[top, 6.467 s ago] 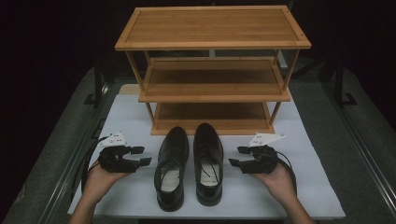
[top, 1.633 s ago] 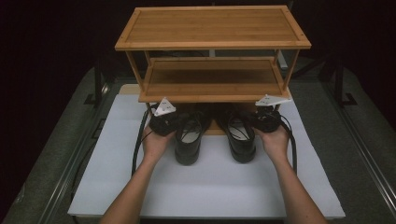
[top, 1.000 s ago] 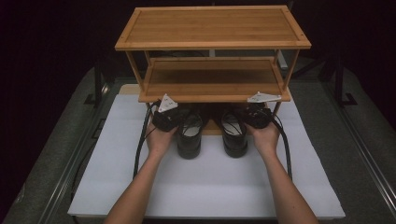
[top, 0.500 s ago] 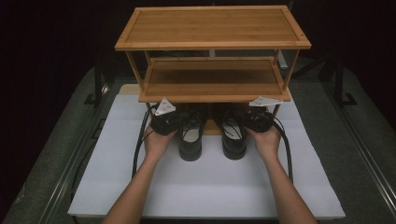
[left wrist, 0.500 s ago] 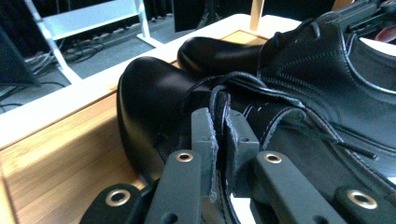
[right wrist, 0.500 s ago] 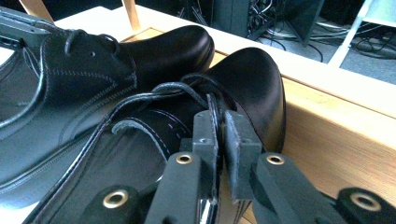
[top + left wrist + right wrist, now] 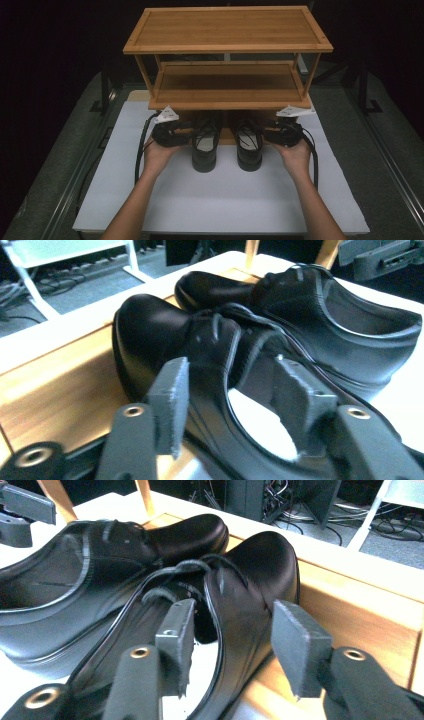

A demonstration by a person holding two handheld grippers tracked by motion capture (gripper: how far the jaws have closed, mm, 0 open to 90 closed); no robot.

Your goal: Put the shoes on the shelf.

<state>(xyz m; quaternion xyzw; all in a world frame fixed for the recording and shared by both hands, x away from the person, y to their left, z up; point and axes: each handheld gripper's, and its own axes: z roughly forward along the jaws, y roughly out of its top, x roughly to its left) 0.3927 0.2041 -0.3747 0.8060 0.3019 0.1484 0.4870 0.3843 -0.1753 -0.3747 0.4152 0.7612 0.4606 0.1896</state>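
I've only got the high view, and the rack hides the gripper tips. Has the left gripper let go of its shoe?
Observer: Yes. In the left gripper view, the left gripper has just been opening. The left shoe has its side wall between the pads, which look clear of it.
Operator: And the right one?
Observer: Same. The right gripper has just been opening, one pad inside the right shoe and one outside, neither pressing.
Operator: Are the toes on the rack?
Observer: Both toes rest on the wooden bottom shelf.
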